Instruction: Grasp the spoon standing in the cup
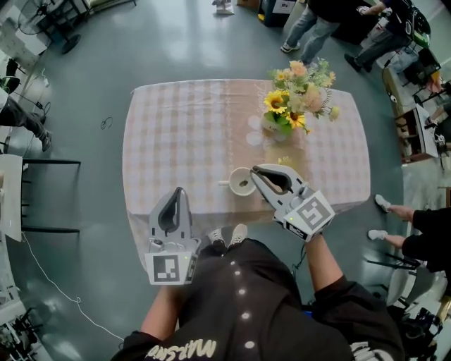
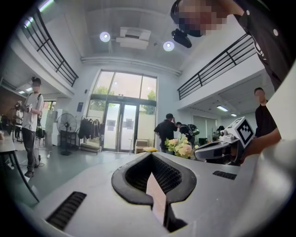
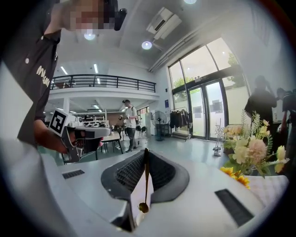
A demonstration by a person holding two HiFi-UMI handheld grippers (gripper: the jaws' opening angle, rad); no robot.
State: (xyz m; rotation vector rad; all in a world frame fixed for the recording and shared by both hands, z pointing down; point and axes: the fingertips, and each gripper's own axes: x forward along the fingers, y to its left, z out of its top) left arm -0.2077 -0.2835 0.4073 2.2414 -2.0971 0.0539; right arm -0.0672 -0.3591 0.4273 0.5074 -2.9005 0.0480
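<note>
A thin golden-brown spoon point(image 3: 146, 180) lies between the jaws in the right gripper view, its small bowl towards the camera and its handle running out to the tips. My right gripper point(image 3: 146, 151) is shut on it. In the head view that gripper point(image 1: 256, 171) hovers just right of a white cup point(image 1: 242, 182) at the near edge of the table point(image 1: 183, 127); the spoon itself is too small to make out there. My left gripper point(image 1: 177, 191) hangs at the table's near left edge, jaws together with nothing in them, and points level into the room point(image 2: 151, 156).
A vase of sunflowers and pale blooms point(image 1: 299, 95) stands on the checked cloth behind the cup. Several people stand beyond the far right corner point(image 1: 338, 21), and a seated person's feet point(image 1: 384, 218) show at the right. A dark bench point(image 1: 42, 194) is at the left.
</note>
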